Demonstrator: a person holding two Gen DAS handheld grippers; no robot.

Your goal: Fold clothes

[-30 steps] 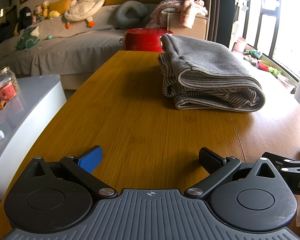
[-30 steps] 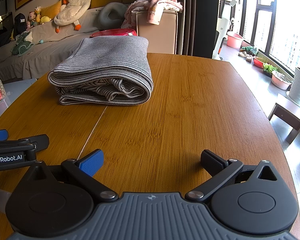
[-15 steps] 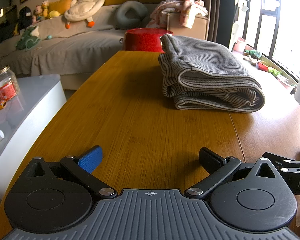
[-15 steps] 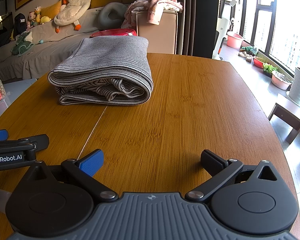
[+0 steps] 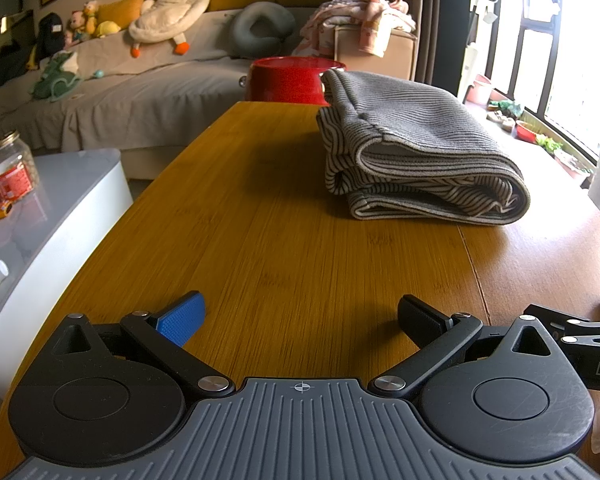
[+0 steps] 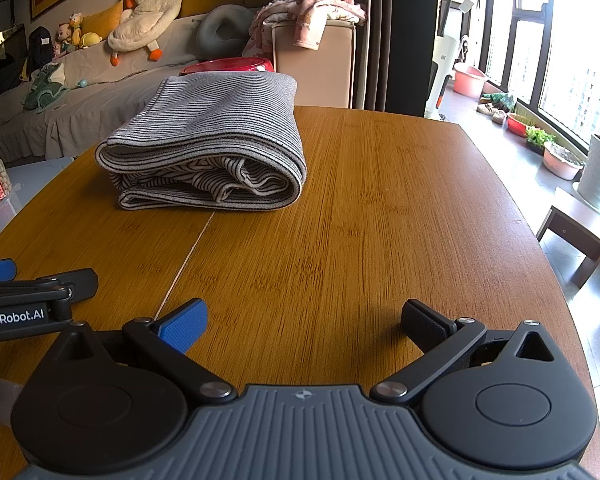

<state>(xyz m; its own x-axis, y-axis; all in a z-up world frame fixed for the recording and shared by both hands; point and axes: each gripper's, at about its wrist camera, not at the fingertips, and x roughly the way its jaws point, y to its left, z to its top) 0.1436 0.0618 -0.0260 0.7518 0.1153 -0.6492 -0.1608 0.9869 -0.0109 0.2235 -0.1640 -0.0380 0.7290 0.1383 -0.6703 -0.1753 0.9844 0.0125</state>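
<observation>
Both jaws gape empty: left gripper [image 5: 300, 312] and right gripper [image 6: 304, 318] hover above the bamboo-grain wooden table [image 6: 380, 220], well short of the folded grey striped knit garment [image 6: 208, 148]. Leave the neat stack undisturbed.

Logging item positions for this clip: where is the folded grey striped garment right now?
The folded grey striped garment lies on the wooden table, ahead-left in the right wrist view and ahead-right in the left, in front of the red bowl.

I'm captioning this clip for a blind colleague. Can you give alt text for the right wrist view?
A folded grey striped garment lies on a wooden table, ahead and left of the open, empty right gripper. The left gripper shows at the left edge, and behind the table is a sofa with stuffed toys.
</observation>
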